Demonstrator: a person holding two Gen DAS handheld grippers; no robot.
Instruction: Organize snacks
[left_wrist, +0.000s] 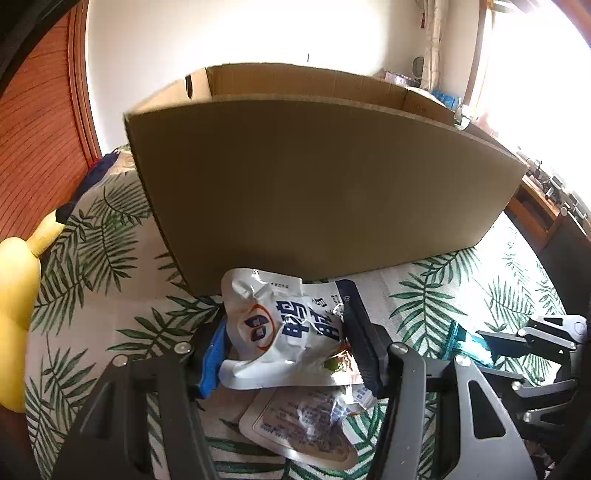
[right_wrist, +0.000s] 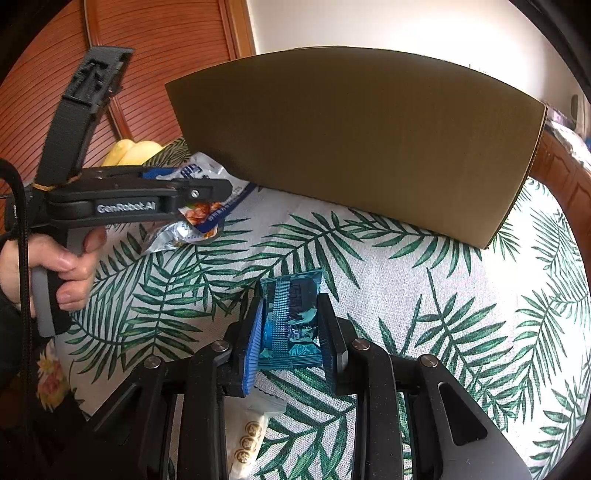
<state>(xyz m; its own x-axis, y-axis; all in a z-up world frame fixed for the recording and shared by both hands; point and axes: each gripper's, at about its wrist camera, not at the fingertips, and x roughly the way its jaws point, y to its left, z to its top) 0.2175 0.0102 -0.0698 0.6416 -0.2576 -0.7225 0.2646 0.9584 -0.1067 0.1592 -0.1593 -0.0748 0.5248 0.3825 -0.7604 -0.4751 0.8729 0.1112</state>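
Note:
My left gripper (left_wrist: 284, 314) is shut on a crumpled white snack pouch (left_wrist: 280, 332) with blue lettering, just in front of the tall cardboard box (left_wrist: 325, 192). In the right wrist view this pouch (right_wrist: 195, 173) hangs above the cloth in the left gripper (right_wrist: 207, 192), which a hand (right_wrist: 62, 266) holds. Another pale pouch (left_wrist: 306, 424) lies flat on the cloth beneath it. My right gripper (right_wrist: 291, 301) is shut on a small blue snack packet (right_wrist: 291, 321), held above the cloth some way before the box (right_wrist: 369, 140).
A leaf-print cloth (right_wrist: 443, 314) covers the surface. A yellow soft object (left_wrist: 14, 295) lies at the left edge by the wooden panelling. A white packet with gold circles (right_wrist: 251, 435) lies under my right gripper. The box's top is open.

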